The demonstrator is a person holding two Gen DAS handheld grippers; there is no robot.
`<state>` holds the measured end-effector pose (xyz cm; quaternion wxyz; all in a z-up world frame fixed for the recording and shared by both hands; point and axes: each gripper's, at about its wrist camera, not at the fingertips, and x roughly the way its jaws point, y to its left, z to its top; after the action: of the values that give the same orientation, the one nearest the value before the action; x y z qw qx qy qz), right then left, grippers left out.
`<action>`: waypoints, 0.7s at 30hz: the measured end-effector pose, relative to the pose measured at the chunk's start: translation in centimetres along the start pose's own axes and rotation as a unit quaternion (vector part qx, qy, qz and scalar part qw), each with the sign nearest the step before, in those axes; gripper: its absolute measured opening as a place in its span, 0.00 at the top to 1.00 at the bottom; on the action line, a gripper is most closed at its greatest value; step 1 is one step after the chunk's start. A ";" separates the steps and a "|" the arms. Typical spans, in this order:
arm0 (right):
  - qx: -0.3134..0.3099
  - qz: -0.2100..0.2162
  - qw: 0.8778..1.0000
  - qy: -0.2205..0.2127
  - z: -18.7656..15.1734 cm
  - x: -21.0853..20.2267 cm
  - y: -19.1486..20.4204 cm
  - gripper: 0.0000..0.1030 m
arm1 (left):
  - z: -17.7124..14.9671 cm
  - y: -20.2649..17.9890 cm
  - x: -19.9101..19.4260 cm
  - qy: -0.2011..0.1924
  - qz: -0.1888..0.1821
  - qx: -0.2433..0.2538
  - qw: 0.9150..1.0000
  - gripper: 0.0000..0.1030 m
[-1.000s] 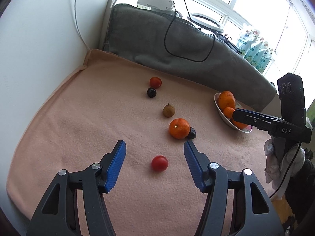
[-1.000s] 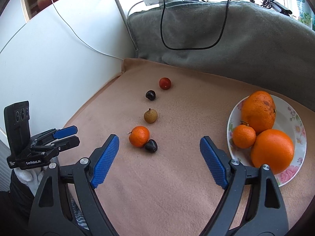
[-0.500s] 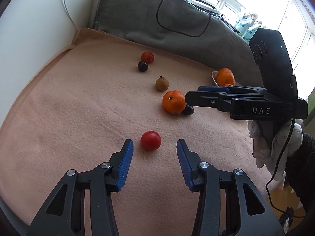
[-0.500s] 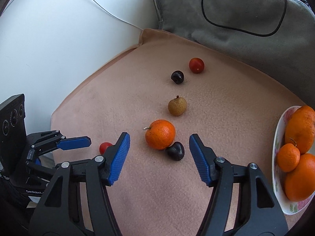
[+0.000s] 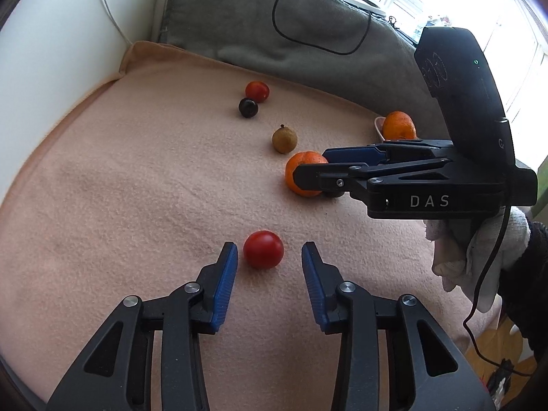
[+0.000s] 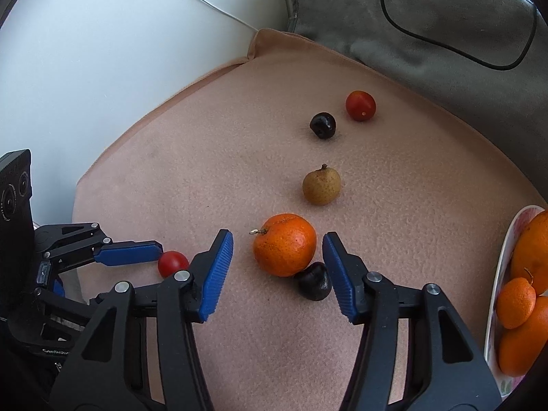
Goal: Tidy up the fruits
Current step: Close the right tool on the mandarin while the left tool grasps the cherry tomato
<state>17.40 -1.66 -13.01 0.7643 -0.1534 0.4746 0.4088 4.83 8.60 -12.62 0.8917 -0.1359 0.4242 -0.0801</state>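
A red cherry tomato [image 5: 263, 249] lies on the peach blanket between the blue pads of my left gripper [image 5: 269, 245]. The jaws are closing, with small gaps on both sides. In the right wrist view a mandarin [image 6: 285, 245] with a stem sits between the pads of my right gripper [image 6: 277, 234]. Its jaws are closing too and do not touch the fruit. A dark cherry [image 6: 313, 286] rests against the mandarin, beside the right pad. The left wrist view shows the right gripper [image 5: 322, 167] side-on, straddling the mandarin [image 5: 301, 178].
Farther back lie a brown fruit [image 6: 321, 186], a second dark cherry [image 6: 322, 125] and a second red tomato [image 6: 360, 105]. A flowered plate [image 6: 502, 250] with oranges [image 6: 515, 298] stands at the right. A grey cushion [image 5: 274, 17] with a black cable and a white wall border the blanket.
Both grippers came down and forward and their jaws narrowed. The left now frames the red tomato. The right swung left, away from the plate, to frame the mandarin.
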 end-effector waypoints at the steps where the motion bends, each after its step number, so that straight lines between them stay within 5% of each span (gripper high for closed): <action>1: 0.000 0.000 1.000 0.001 0.1 0.1 0.0 0.45 | 0.0 0.0 0.0 0.000 0.000 0.001 1.000 0.65; 21: -0.022 -0.029 0.999 0.018 0.4 1.2 0.5 0.58 | -0.1 0.5 0.8 0.001 0.005 -0.010 1.000 0.76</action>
<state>17.47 -0.54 -13.74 0.7636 -0.1913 0.4745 0.3939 5.28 8.86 -13.38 0.8902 -0.1423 0.4268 -0.0716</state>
